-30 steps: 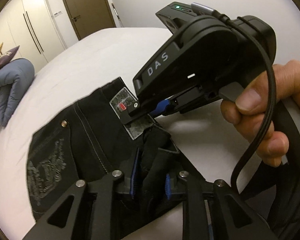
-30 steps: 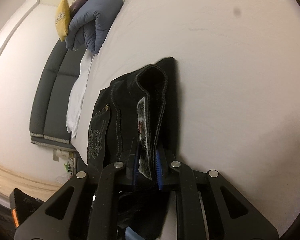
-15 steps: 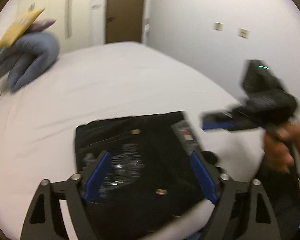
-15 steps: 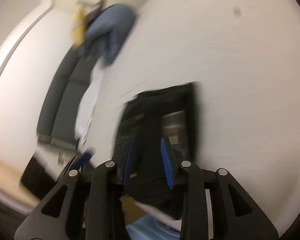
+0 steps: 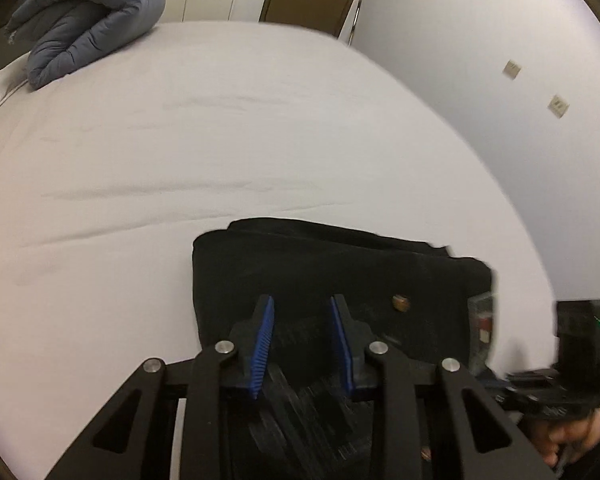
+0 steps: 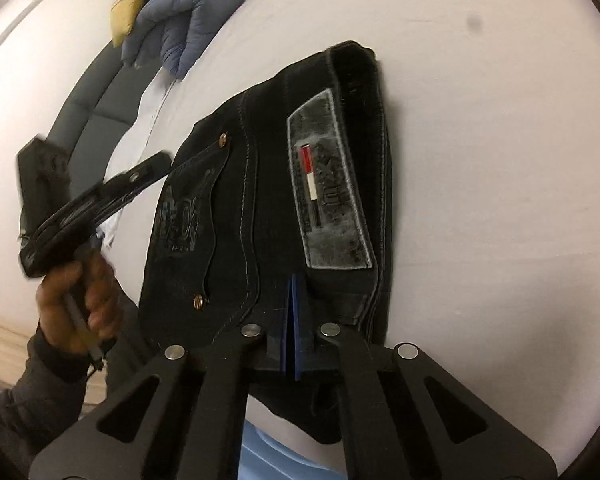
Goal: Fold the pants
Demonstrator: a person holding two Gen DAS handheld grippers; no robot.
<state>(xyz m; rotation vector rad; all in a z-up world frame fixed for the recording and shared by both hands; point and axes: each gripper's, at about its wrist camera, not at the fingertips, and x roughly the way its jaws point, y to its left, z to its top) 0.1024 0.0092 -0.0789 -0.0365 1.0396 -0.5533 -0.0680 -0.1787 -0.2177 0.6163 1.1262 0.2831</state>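
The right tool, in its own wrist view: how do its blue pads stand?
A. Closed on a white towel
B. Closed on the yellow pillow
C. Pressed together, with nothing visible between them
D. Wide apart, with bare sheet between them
C: the right tool has its blue pads pressed together over the folded black pants, with no gap and no cloth showing between them.

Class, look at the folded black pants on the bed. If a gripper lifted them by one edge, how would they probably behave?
The black pants would probably sag and unfold: they are soft layered cloth. They look like thick stitched denim with rivets, so likely heavy for their size. On the smooth bed sheet, a push might slide the whole stack.
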